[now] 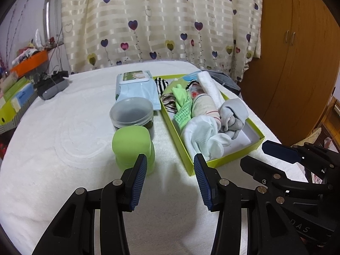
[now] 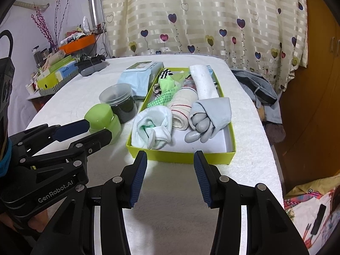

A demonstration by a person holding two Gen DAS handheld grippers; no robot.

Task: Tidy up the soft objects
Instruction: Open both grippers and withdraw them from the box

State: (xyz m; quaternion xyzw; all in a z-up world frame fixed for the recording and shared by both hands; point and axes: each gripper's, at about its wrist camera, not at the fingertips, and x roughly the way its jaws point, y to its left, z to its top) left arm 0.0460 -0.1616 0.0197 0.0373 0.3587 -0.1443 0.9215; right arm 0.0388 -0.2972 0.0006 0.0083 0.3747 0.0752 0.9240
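A lime-green box (image 2: 180, 156) (image 1: 235, 155) on the white-covered table holds soft things: a white sock (image 2: 153, 125) (image 1: 204, 136), a rolled cream cloth (image 2: 182, 106), a grey glove (image 2: 208, 114) (image 1: 232, 112), a white rolled towel (image 2: 203, 80), green fabric (image 1: 180, 94) and a striped piece (image 1: 161, 85). My left gripper (image 1: 170, 180) (image 2: 96, 130) hovers open over bare table, left of the box's near corner. In front of the box's near wall my right gripper (image 2: 170, 178) (image 1: 263, 155) stands open, nothing between its fingers.
A green-lidded jar (image 1: 132, 146) (image 2: 102, 116) sits just ahead of the left gripper's left finger, a dark clear-lidded jar (image 1: 131, 114) behind it, then a wet-wipes pack (image 1: 136, 87). A grey device (image 1: 52, 87) lies far left. Curtain behind, wooden wardrobe (image 1: 297, 42) right.
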